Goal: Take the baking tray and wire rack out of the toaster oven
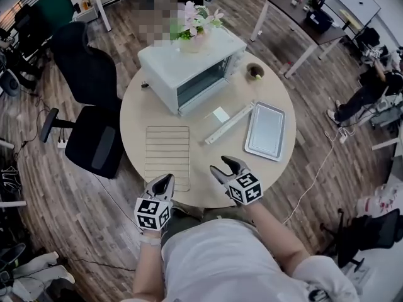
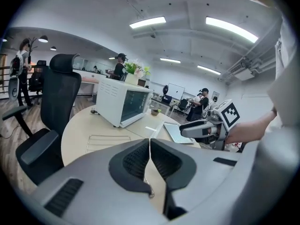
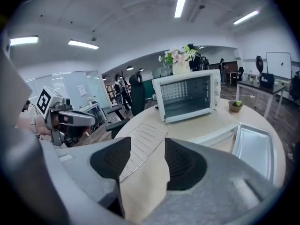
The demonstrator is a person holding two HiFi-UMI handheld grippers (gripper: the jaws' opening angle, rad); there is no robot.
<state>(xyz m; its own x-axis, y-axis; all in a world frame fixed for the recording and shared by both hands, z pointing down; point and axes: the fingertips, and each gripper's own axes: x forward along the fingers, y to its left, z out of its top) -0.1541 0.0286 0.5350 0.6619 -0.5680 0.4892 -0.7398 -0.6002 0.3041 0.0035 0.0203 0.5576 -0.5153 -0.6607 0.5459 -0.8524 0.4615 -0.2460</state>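
Note:
The wire rack [image 1: 167,156] lies flat on the round table [image 1: 135,115], in front of the white toaster oven [image 1: 189,68], whose front faces me. The silver baking tray [image 1: 265,129] rests on the table to the right. Both grippers hover over the table's near edge, apart from rack and tray. My left gripper [image 1: 167,178] is shut with nothing in it; its pads meet in the left gripper view [image 2: 149,142]. My right gripper [image 1: 221,167] is open and empty, and the rack [image 3: 143,136] shows through its gap [image 3: 143,146], with the tray [image 3: 253,146] to the right.
A long white strip [image 1: 228,123] and a small card [image 1: 221,114] lie between oven and tray. A small bowl [image 1: 255,72] sits at the table's far right, and a flower pot [image 1: 196,27] stands on the oven. A black office chair [image 1: 94,106] stands at the left.

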